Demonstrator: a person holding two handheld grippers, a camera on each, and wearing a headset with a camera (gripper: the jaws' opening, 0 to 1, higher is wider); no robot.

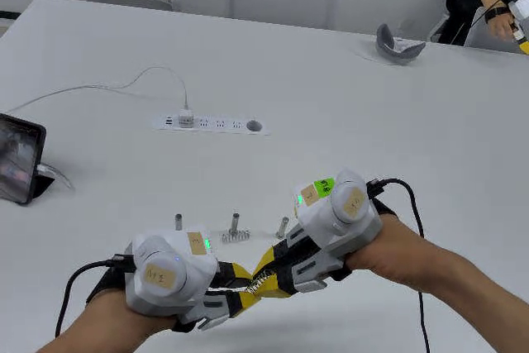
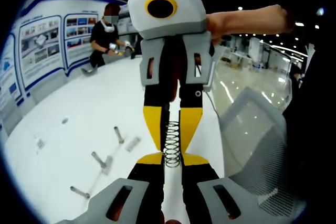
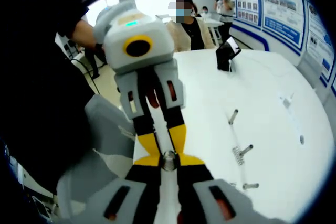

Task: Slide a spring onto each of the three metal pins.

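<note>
Up close, the left gripper (image 2: 172, 160) and right gripper (image 3: 168, 162) meet tip to tip, both pinched on one thin coiled steel spring (image 1: 259, 283) held in mid-air. Beyond, a loose coil spring (image 1: 235, 237) lies beside three short grey metal pins (image 1: 235, 222). All look bare, so nothing's threaded yet.

In the head view my jaws' yellow tips cover most of the spring (image 1: 258, 284) held between them, the tablet (image 1: 18, 159) is cut by the left edge, and the loose spring (image 1: 235, 237) on the tabletop (image 1: 331, 105) is too small to count its coils.
</note>
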